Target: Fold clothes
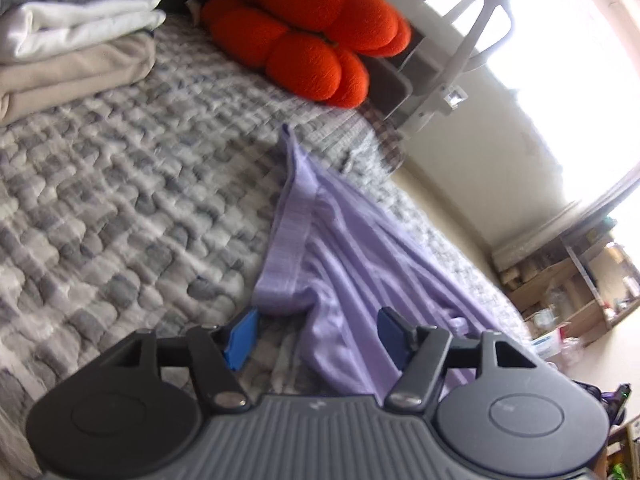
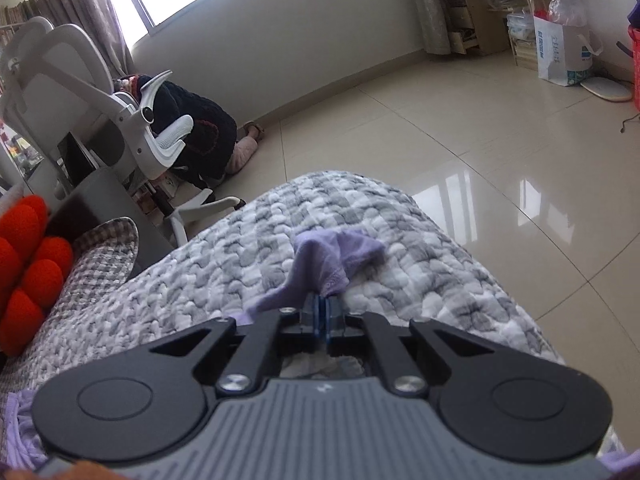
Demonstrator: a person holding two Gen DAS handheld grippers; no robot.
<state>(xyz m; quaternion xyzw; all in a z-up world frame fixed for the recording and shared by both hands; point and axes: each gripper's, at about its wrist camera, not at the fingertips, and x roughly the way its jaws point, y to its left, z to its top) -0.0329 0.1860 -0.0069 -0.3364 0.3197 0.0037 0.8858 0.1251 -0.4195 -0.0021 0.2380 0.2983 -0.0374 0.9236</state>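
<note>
Right hand-held gripper (image 2: 325, 308) pinching lilac garment (image 2: 340, 256) corner, lower centre; left hand-held gripper (image 1: 316, 334) spread over hem. Risk: slipping, dragging fabric off bed (image 1: 120, 200).

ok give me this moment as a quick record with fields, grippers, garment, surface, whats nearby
surface: grey and white quilted bedspread
garment: lilac ribbed knit garment, lying partly spread on the bedspread
left gripper: open, jaws either side of the garment's edge, pads not pressing it
right gripper: shut on a bunched corner of the garment
folded stack: white and beige folded fabrics at the far left of the left wrist view
cushion: orange knotted plush cushion at the far end of the bed
beside bed: white mesh office chair
</note>
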